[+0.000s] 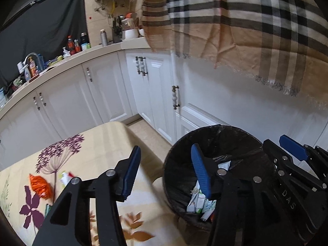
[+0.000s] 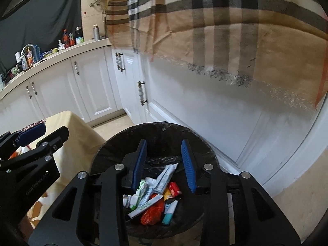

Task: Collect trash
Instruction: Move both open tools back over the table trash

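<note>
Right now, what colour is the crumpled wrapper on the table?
Orange wrapper, lying on the floral tablecloth; clearest in the left wrist view.

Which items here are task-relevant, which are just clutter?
Job:
- trash bin
- orange wrapper on table
- white wrapper on table
- right gripper, open over bin

Clutter:
- plaid cloth
- counter bottles
- faucet

the letters "das" stand in pale print on the black side of the right gripper point(image 1: 295, 149), seen from the left wrist view. on the black side of the left gripper point(image 2: 30, 135), seen from the right wrist view, there is a pale word that looks like "genrobot.ai". the print on the wrappers in the trash bin point(image 2: 106, 143) and on the bottles point(image 1: 71, 46) on the counter is too small to read.
</note>
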A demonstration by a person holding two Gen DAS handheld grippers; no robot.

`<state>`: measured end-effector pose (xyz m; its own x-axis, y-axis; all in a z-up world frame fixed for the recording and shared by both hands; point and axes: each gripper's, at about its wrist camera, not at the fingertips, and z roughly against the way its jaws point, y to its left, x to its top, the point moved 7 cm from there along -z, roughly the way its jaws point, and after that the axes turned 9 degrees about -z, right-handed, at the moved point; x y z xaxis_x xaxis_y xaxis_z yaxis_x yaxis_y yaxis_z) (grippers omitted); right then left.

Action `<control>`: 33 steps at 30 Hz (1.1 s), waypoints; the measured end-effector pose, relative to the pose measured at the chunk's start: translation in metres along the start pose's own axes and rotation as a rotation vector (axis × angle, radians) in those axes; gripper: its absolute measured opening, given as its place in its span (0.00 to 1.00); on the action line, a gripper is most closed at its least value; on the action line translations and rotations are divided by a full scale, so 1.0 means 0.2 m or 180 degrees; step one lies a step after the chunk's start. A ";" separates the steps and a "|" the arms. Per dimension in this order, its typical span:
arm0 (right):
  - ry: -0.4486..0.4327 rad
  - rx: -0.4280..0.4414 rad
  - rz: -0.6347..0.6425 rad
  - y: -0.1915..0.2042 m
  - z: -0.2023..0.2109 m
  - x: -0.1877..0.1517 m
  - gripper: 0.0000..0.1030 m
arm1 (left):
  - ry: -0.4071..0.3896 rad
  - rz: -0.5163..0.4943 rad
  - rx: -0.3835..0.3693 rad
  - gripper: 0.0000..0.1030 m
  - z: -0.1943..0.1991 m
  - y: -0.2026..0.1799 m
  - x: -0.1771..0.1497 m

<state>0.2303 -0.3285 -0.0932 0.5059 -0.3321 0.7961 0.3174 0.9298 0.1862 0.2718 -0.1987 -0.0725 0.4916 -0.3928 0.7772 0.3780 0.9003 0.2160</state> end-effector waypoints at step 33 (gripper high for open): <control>0.0290 0.0693 0.0714 0.78 0.37 -0.40 0.33 | 0.0366 0.0644 0.0717 0.53 0.60 0.83 -0.69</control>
<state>0.1800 -0.1463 -0.0847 0.6167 -0.1188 0.7782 0.0160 0.9902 0.1385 0.1726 0.0272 -0.0734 0.6295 -0.2086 0.7485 0.0867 0.9761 0.1992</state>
